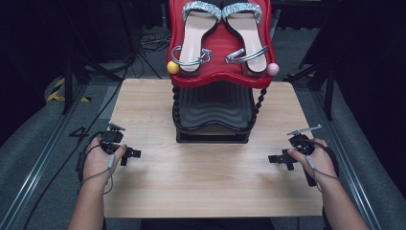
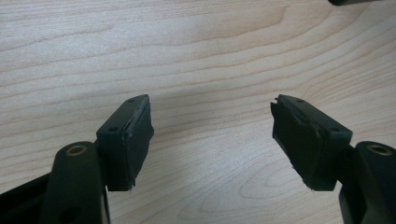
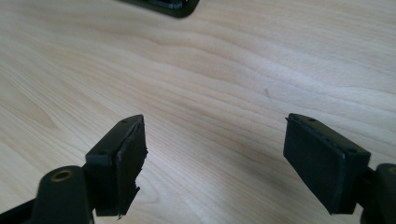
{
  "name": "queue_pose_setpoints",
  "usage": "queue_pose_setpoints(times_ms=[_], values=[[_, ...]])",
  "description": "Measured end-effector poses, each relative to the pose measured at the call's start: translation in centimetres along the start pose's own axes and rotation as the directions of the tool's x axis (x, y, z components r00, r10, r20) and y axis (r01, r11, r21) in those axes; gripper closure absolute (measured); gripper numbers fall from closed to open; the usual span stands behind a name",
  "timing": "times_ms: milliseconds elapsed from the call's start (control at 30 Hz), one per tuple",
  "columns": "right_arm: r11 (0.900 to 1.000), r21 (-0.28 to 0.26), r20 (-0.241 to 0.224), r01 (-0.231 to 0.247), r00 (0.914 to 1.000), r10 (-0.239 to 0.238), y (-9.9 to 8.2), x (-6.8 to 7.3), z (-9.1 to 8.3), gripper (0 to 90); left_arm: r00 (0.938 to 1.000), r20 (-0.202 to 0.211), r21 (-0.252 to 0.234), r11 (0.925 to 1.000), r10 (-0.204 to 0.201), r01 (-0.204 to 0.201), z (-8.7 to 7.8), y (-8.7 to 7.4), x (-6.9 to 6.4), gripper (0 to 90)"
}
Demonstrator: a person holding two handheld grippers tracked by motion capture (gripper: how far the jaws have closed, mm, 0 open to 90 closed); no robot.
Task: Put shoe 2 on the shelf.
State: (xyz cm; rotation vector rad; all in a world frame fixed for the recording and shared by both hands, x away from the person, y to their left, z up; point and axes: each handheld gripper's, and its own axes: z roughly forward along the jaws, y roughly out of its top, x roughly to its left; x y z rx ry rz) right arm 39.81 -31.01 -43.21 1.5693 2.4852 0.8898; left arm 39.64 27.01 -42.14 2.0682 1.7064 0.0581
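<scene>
Left gripper (image 1: 135,154) held low over table (image 1: 201,182), left side; jaws spread wide, nothing between. Right gripper (image 1: 272,158) held opposite, right side; jaws wide, nothing gripped. Sandals (image 1: 222,36) placed side by side on red top tier of rack (image 1: 215,108), table's far middle, well apart from both grippers.

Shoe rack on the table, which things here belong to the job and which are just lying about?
Job: pair of sandals, red top tray, black lower shelf, left tongs, right tongs, both open and empty.
Lying about: floor cables, stand legs.
</scene>
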Motion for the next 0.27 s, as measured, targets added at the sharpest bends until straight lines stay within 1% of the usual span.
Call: queue_pose_setpoints(times_ms=[33,67,100,133,167,233,267], values=[[0.9996,-0.01,-0.002,0.025,0.9997,-0.025,-0.4,-0.1,0.7,22.0,1.0,0.0,0.001,1.0,0.002,-0.002,0.0,0.0,0.0,29.2],[0.9996,-0.01,-0.002,0.025,0.9997,-0.025,-0.4,-0.1,0.7,22.0,1.0,0.0,0.001,1.0,0.002,-0.002,0.0,0.0,0.0,29.2],[0.9993,-0.021,-0.007,0.03,0.9995,-0.03,-0.6,-0.2,1.0,22.0,1.0,0.0,0.002,1.0,0.004,-0.004,0.1,0.0,-0.1,29.2],[0.9977,-0.062,-0.026,0.028,0.9992,-0.03,-0.9,-0.3,1.5,21.8,1.0,0.0,0.0,1.0,0.005,-0.005,0.1,0.0,-0.1,29.2],[0.996,-0.087,-0.039,0.02,0.9989,-0.024,-1.1,-0.2,1.6,21.5,1.0,0.001,-0.001,1.0,0.006,-0.006,0.1,0.0,-0.1,29.2],[0.9952,-0.097,-0.038,0.018,0.9991,-0.021,-1.2,-0.2,1.8,21.3,0.9999,-0.004,-0.005,0.9999,0.01,-0.011,0.2,0.0,-0.1,29.2],[0.9957,-0.078,-0.025,0.049,0.9984,-0.051,-1.2,0.0,2.0,21.3,0.9999,-0.002,-0.005,0.9999,0.014,-0.014,0.2,0.0,-0.2,29.2]])
